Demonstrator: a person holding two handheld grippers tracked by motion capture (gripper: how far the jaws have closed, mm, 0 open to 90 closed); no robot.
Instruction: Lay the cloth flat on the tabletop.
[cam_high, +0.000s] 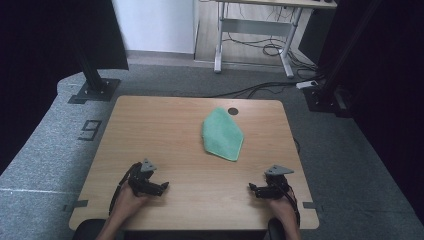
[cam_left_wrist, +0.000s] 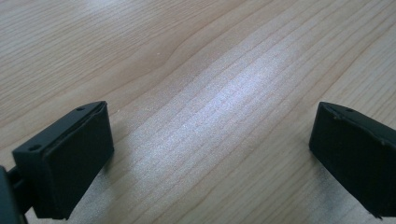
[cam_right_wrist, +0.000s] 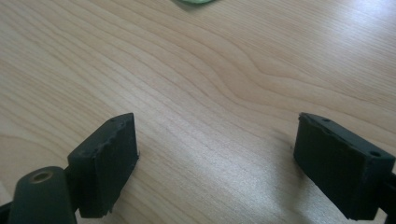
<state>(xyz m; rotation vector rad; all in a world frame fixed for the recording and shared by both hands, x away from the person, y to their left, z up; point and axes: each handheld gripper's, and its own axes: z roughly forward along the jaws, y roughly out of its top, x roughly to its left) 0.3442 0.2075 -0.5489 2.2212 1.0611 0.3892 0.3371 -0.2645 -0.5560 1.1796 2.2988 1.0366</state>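
Note:
A green cloth (cam_high: 222, 134) lies folded on the far middle of the wooden table (cam_high: 165, 130), and its near edge peeks in at the top of the right gripper view (cam_right_wrist: 192, 2). My left gripper (cam_high: 164, 188) rests near the front left of the table, held by a hand, jaws wide apart over bare wood (cam_left_wrist: 210, 135). My right gripper (cam_high: 252, 189) sits near the front right, also open with only wood between its jaws (cam_right_wrist: 215, 140). The two grippers point inward toward each other. The cloth lies well beyond both of them.
A small dark round hole (cam_high: 233, 111) marks the table's far edge beside the cloth. Black frame posts on base plates stand on the grey floor at far left (cam_high: 92, 80) and far right (cam_high: 325, 90). A desk with cables (cam_high: 255, 45) stands behind.

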